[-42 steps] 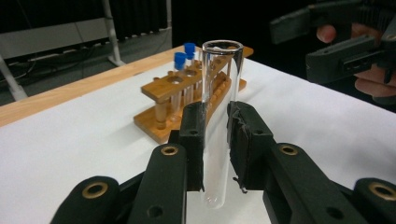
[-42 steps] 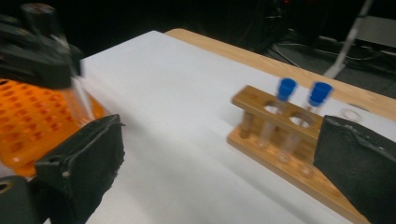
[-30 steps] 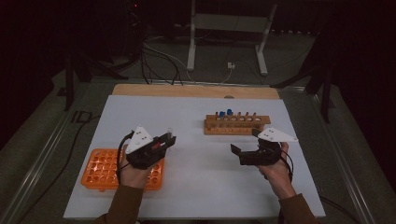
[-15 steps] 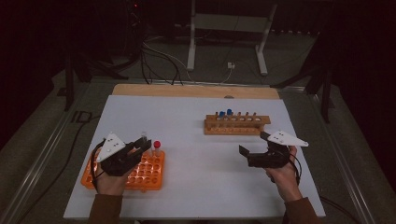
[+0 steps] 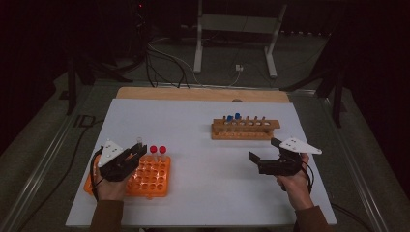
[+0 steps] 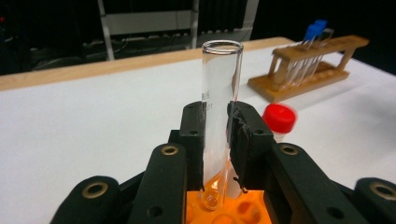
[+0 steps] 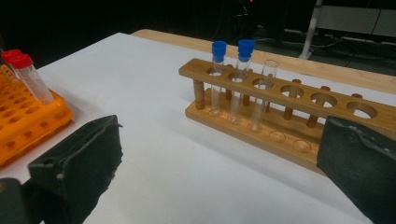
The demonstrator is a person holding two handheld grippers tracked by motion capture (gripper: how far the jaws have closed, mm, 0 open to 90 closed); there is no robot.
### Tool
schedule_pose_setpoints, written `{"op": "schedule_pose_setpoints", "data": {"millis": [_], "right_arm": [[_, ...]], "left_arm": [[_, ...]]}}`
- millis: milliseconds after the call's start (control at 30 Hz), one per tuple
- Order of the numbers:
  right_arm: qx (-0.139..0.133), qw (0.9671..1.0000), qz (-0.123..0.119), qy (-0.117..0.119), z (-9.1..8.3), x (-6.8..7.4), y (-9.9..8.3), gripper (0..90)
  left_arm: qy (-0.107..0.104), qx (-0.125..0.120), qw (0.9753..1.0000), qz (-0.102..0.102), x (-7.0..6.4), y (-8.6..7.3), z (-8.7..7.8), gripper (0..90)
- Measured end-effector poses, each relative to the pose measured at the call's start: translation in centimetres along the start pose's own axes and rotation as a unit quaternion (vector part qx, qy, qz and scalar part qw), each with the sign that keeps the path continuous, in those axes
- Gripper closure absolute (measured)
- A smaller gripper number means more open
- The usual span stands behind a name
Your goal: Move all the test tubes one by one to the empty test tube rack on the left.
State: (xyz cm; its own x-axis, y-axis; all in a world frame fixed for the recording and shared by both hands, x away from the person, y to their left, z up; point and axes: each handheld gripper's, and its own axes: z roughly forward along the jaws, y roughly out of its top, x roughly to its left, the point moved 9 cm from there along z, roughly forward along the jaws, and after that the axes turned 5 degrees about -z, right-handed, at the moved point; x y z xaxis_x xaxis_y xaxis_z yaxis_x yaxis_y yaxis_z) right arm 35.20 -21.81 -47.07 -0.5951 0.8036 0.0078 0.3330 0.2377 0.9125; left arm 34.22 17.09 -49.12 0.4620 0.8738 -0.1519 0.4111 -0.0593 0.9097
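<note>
The left gripper (image 6: 217, 140) clamps a bare glass tube (image 6: 219, 102) upright over the orange rack (image 5: 147, 176); the right gripper (image 5: 266, 157), jaws spread, waits empty near the wooden rack (image 5: 245, 129), which holds three tubes, several holes unfilled.

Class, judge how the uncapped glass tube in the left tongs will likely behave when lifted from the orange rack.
The glass tube looks thin-walled, so probably fragile under hard squeezing. Smooth glass may slip in the left tongs. Round-bodied, it would likely roll if laid on the table.
</note>
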Motion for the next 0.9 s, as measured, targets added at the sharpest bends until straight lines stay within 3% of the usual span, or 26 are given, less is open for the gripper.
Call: {"op": "schedule_pose_setpoints", "data": {"millis": [433, 667, 800, 900], "right_arm": [[0.002, 1.0, 0.0, 0.004, 0.2, 0.2, -0.3, 0.2], [0.003, 1.0, -0.001, 0.006, 0.2, 0.3, -0.4, 0.2], [0.002, 1.0, -0.002, 0.006, 0.2, 0.3, -0.4, 0.1], [0.001, 1.0, -0.001, 0.007, 0.2, 0.2, -0.4, 0.2]], "left_arm": [[0.005, 0.042, 0.9991, 0.006, 0.0, -1.7, 1.8, 76.4], [0.017, 0.1, 0.9946, 0.019, 0.0, -3.0, 2.2, 76.2], [0.018, 0.106, 0.9941, 0.015, 0.1, -3.3, 2.3, 73.7], [0.018, 0.093, 0.9955, 0.007, 0.2, -2.9, 2.0, 68.2]]}}
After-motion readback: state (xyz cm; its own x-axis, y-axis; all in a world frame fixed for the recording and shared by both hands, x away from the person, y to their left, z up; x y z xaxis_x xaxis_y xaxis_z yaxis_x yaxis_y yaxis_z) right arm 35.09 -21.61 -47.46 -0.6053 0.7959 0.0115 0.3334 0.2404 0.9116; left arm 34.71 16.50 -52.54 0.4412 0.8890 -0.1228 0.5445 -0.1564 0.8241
